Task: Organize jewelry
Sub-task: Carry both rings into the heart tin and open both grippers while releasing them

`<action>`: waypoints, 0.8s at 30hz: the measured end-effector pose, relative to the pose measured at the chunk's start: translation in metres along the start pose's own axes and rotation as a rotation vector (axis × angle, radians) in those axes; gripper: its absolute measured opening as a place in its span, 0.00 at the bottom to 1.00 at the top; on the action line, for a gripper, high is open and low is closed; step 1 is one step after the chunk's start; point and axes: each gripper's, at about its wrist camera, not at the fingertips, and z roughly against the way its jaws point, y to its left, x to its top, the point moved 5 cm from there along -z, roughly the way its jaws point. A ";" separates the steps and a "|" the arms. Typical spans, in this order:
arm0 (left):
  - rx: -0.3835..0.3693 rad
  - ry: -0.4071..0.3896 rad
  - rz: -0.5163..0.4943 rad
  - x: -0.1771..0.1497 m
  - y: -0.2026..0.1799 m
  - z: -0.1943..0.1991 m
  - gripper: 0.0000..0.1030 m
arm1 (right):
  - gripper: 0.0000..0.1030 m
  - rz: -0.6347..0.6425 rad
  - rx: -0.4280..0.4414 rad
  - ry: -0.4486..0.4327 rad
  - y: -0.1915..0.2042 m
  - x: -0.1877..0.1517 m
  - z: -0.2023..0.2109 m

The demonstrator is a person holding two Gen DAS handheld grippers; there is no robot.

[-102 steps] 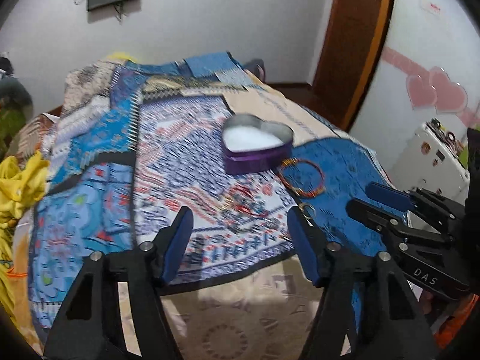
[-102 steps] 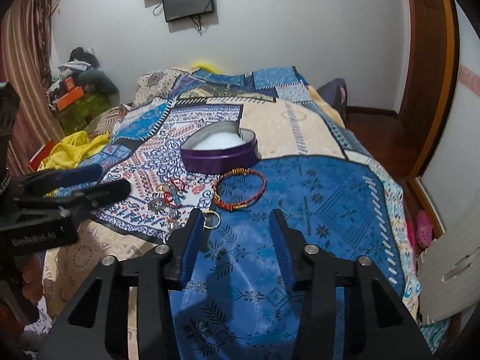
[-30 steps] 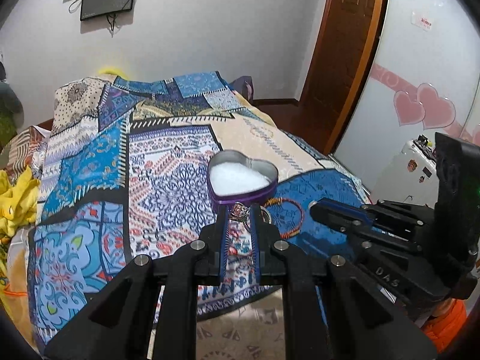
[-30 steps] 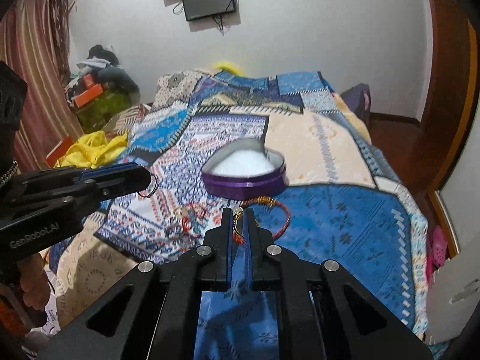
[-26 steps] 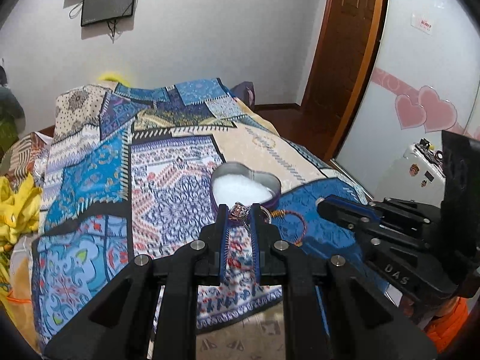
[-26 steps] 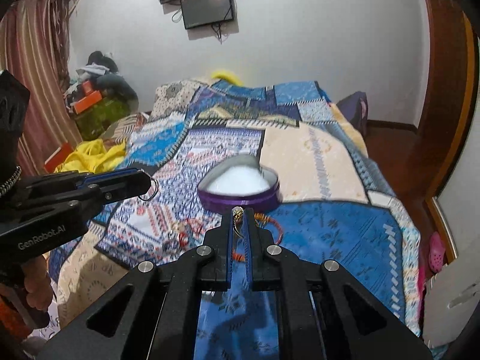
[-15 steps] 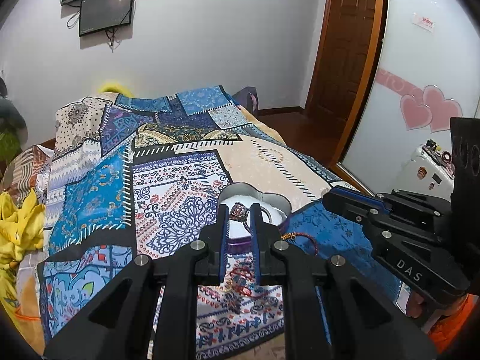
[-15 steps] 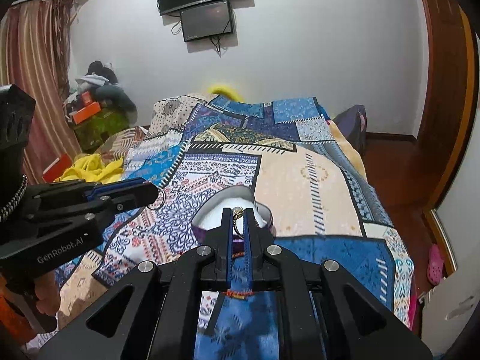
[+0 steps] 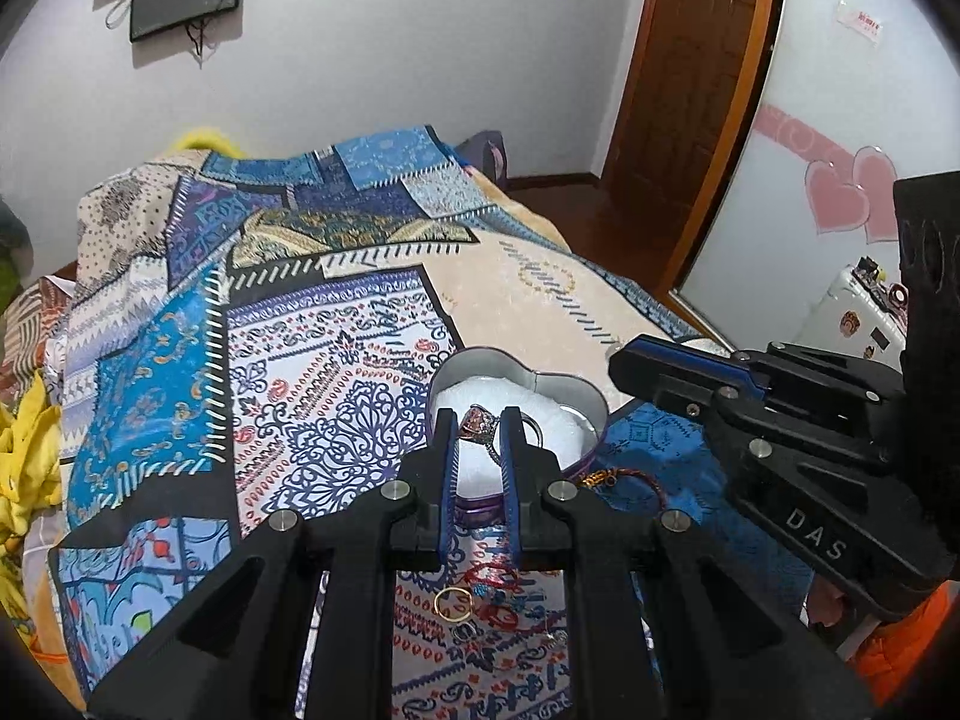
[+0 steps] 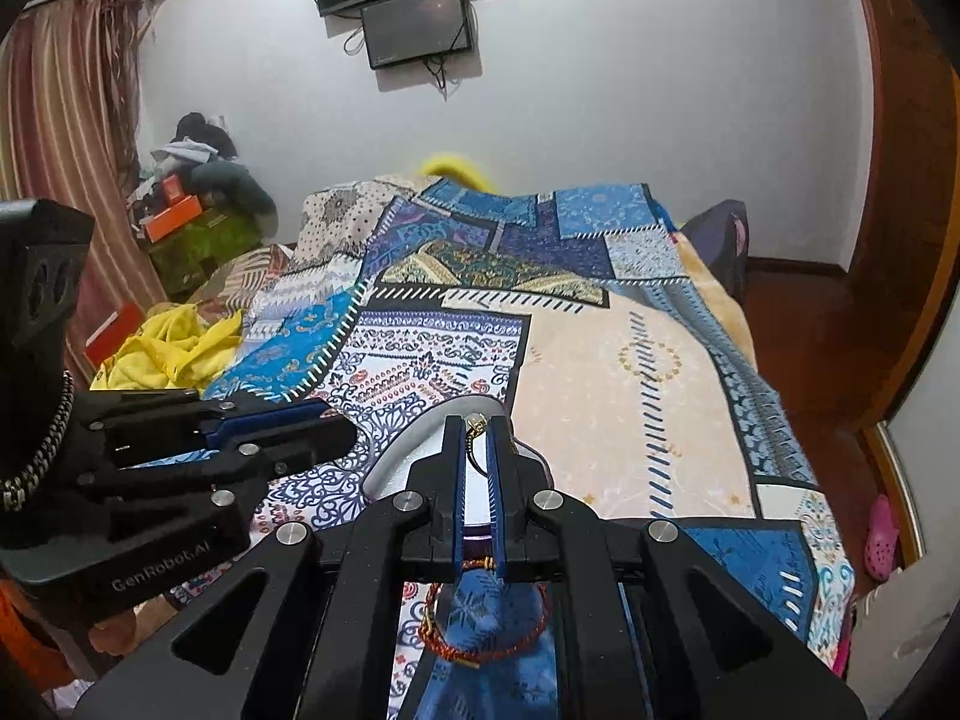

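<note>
While nothing yet lies inside the box as far as these views show, both claws are loaded and poised over it. Nearest, below and behind the left gripper [image 9: 478,420], loose pieces wait on the patterned bedspread [image 9: 150,360]: a plain gold ring [image 9: 453,605], a tangle of red cord jewelry [image 9: 495,591] just beside it, and something small and silvery too blurred to name. Under the right gripper [image 10: 476,423] lies a red-and-orange beaded bracelet [image 10: 480,648], close to the box's near wall.

The left gripper is clenched on a ring with a pink stone [image 9: 477,423], held right at its tips. The right gripper is clenched on a thin gold ring [image 10: 476,429], likewise pinched at the tips.

Just beyond and beneath both sets of tips sits the heart-shaped tin [image 9: 570,384], purple-walled with a white padded lining; the left claw's ring hangs above that padding.

My judgement: the task is early. Two rings are about to be released, while the bracelet, gold ring and cord pieces remain to be gathered.
</note>
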 end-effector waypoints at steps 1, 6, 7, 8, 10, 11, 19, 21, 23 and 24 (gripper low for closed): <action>-0.005 0.009 0.000 0.000 0.000 -0.003 0.12 | 0.06 -0.002 0.006 0.011 -0.001 -0.001 -0.004; -0.013 0.049 -0.009 -0.001 0.001 -0.019 0.12 | 0.06 -0.013 0.027 0.079 -0.006 -0.006 -0.021; -0.013 0.057 -0.011 -0.002 0.001 -0.023 0.12 | 0.06 -0.016 0.031 0.089 -0.007 -0.007 -0.024; -0.015 0.063 -0.013 -0.002 0.001 -0.025 0.12 | 0.06 -0.019 0.032 0.102 -0.009 -0.008 -0.026; -0.016 0.075 -0.015 -0.003 0.001 -0.030 0.12 | 0.06 -0.021 0.035 0.123 -0.010 -0.009 -0.031; -0.017 0.079 -0.016 -0.003 0.001 -0.032 0.12 | 0.06 -0.021 0.039 0.135 -0.011 -0.010 -0.033; -0.030 0.103 -0.016 -0.003 0.003 -0.042 0.12 | 0.06 0.003 0.059 0.196 -0.009 -0.014 -0.043; -0.030 0.102 -0.016 -0.003 0.003 -0.042 0.12 | 0.06 0.010 0.059 0.204 -0.009 -0.015 -0.045; -0.028 0.100 -0.019 -0.002 0.004 -0.042 0.12 | 0.06 0.012 0.054 0.205 -0.009 -0.015 -0.045; -0.026 0.100 -0.022 -0.003 0.004 -0.042 0.12 | 0.06 0.010 0.053 0.203 -0.009 -0.015 -0.045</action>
